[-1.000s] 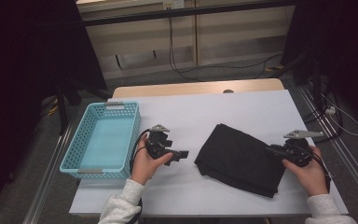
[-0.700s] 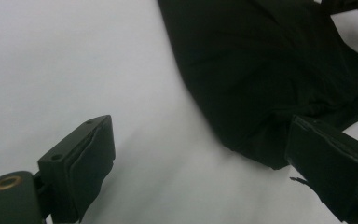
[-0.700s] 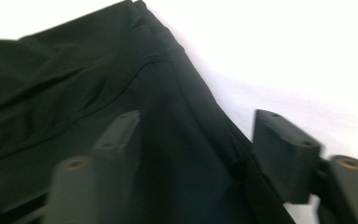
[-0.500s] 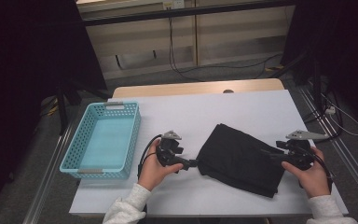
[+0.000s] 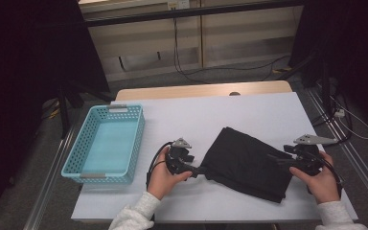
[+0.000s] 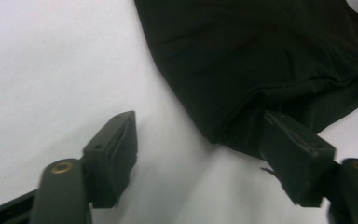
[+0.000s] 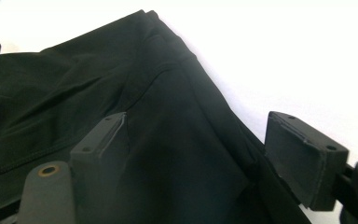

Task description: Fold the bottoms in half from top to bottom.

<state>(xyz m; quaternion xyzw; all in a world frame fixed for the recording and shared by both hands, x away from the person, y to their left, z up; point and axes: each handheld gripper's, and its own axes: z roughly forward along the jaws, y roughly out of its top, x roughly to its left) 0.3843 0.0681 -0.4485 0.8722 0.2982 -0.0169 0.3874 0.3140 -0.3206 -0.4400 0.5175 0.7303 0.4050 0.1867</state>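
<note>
High view: both grippers, left gripper (image 5: 197, 168) and right gripper (image 5: 279, 160), jaws spread, flank the black garment (image 5: 249, 163) (folded).

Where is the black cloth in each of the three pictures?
High view: the black cloth lies on the white table, right of centre, between the left gripper and the right gripper.
Left gripper view: it fills the upper right, its corner at the right jaw.
Right gripper view: it covers the left and centre, between the open jaws.
Shared landmark: the white table around the cloth.
</note>
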